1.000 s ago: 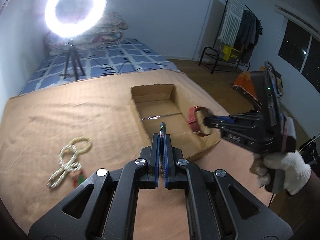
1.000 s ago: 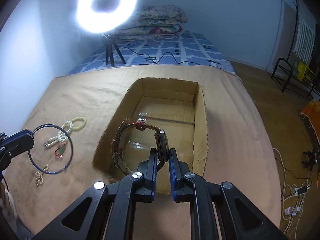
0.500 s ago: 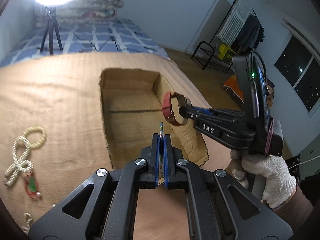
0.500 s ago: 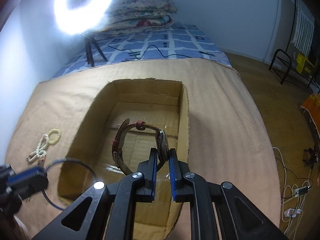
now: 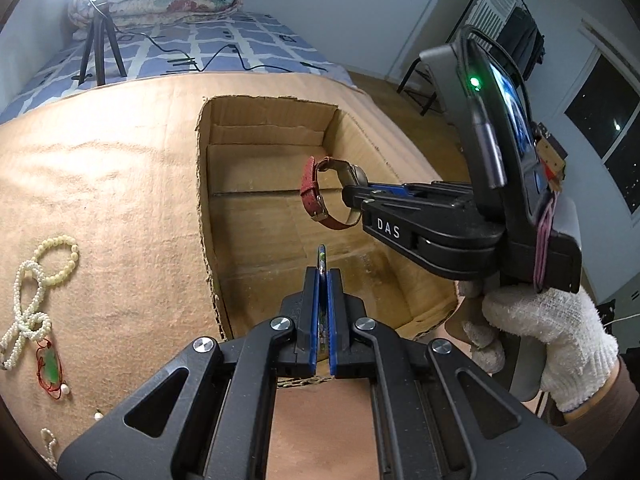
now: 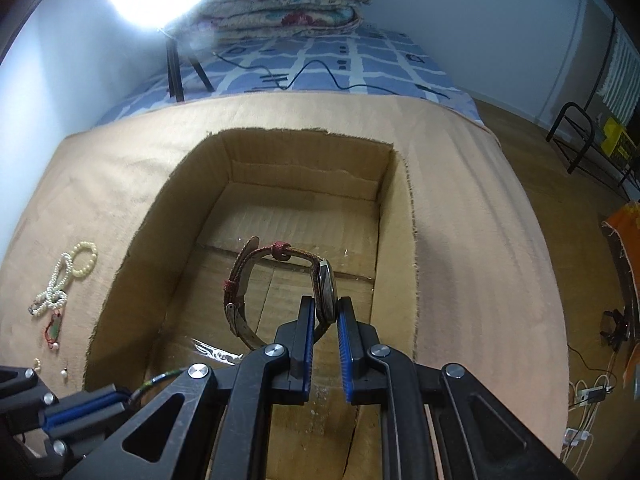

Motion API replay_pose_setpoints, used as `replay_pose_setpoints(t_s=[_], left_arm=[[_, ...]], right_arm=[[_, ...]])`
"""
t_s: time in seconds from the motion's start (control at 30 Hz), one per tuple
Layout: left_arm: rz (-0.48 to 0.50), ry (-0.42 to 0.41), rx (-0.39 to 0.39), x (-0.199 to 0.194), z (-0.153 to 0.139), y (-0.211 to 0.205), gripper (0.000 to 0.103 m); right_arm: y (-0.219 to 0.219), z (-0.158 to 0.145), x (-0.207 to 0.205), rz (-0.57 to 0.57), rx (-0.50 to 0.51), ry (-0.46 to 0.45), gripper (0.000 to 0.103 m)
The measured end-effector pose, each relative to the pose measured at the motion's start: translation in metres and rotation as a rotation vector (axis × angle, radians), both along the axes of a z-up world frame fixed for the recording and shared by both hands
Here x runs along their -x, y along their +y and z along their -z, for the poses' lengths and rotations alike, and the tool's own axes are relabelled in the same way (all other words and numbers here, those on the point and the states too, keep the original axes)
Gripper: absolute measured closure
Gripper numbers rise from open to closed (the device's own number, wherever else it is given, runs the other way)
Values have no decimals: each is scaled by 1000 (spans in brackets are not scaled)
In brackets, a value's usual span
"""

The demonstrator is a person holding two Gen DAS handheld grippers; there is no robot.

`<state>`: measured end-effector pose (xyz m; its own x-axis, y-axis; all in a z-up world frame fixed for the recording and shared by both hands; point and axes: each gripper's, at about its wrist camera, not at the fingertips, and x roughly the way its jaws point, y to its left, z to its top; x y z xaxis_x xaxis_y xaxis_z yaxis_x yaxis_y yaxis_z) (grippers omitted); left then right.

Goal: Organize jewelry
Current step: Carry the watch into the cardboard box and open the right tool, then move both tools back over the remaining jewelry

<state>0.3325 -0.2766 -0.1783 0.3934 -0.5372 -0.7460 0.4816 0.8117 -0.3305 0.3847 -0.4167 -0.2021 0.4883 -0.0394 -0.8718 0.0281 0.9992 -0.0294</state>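
Note:
My right gripper [image 6: 325, 312] is shut on a wristwatch [image 6: 276, 280] with a red-brown strap, held by its case above the inside of an open cardboard box [image 6: 384, 168]. The watch also shows in the left wrist view [image 5: 320, 194], with the right gripper [image 5: 350, 196] reaching in from the right. My left gripper [image 5: 322, 276] is shut on a thin dark bangle [image 5: 321, 258], seen edge-on, over the box's near left part. In the right wrist view the left gripper [image 6: 120, 396] sits at the lower left with a bit of the bangle [image 6: 160, 378] showing.
A pearl necklace [image 5: 28, 300], a yellow bead bracelet [image 5: 60, 248] and a green pendant on red cord [image 5: 50, 364] lie on the tan cloth left of the box. A bed with folded quilts and a ring light on a tripod [image 5: 96, 52] stand behind.
Both grippers have moved forward over the box. The left gripper swung right from the cloth to the box's near part, and the watch is now deeper and lower inside the box.

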Motion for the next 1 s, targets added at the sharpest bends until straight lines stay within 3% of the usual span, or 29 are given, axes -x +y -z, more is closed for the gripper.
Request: replay_pose_setpoints(t_s=[0.33,0.4,0.53,0.67,1.0], left_arm=[[-3,-14,-32,-4,0,-3,102],[-2,-15,-35,-4,0,-3,102],[-2,-18,-38,-3,-3,-1,102],[-2,-24,-40,-1,-7,3,101],[-19,-67,-28,14,-36,28,101]], right_arm=[[-1,9,-9,18,16,33,92],[0,8,-8,19,22,25,80],[-1,0,-6,29,32,0,70],[-3,-13,1,38,25,-31,52],[-7,-56,31,50,3,-105,52]])
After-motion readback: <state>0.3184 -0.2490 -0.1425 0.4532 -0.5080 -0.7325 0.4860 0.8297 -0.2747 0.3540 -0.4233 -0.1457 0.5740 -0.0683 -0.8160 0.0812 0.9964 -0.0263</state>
